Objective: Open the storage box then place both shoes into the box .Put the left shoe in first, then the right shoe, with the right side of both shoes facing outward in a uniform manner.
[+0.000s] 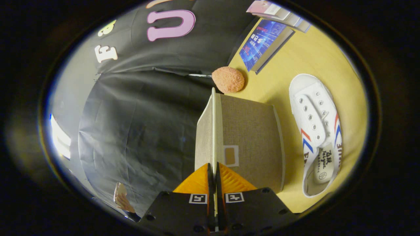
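Gripper view, rolled so that the table stands on edge. One gripper (213, 172) appears with its two fingers drawn together on the thin edge of the lid (206, 137) of the storage box (249, 131); both fingers press on that panel, one from each side, with no open gap between them. The lid is lifted and stands edge-on, running straight ahead from the fingertips. One storage box is counted: a cloth-covered container in grey-brown weave, bearing a single small rectangular label window (231, 155) just beside the fingertips.

One shoe (316, 131) is counted, a white lace-up canvas shoe with red and blue stripes, lying on the yellow table (311, 55) just beside the box, on the side away from the lid, and apart from it. Its opening lies nearer the gripper and its toe points away. Whether it is the left or the right shoe cannot be told with confidence in this distorted view.

One rough orange ball-like object (228, 79) rests on the table just beyond the far end of the box. Farther beyond the box lies one blue-covered book (262, 42), and past it a stack of what appear to be two or three more books (279, 14), their number uncertain.
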Tool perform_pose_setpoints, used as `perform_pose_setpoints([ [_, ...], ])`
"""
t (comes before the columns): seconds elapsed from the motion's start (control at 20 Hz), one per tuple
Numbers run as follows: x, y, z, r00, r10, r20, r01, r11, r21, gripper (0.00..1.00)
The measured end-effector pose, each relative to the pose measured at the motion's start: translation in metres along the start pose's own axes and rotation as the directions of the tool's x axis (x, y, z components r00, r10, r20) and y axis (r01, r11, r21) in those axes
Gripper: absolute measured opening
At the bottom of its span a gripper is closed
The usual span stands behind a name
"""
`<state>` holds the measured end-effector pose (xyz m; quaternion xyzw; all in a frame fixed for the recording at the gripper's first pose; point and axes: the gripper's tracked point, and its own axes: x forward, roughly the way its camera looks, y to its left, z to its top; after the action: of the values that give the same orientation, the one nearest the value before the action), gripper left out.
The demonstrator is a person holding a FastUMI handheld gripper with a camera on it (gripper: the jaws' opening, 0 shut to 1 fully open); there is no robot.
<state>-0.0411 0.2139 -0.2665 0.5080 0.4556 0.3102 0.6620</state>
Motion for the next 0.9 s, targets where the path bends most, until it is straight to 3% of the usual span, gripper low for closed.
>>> perform_pose_setpoints([
  [0.25, 0.008, 0.07, 0.0, 0.997, 0.072, -0.019, -0.073, 0.996, -0.059, 0.06],
  [0.55, 0.058, 0.162, -0.019, 0.988, 0.095, -0.124, -0.119, 0.972, -0.205, 0.11],
  [0.9, 0.121, 0.179, -0.044, 0.967, 0.084, -0.239, -0.14, 0.964, -0.227, 0.12],
])
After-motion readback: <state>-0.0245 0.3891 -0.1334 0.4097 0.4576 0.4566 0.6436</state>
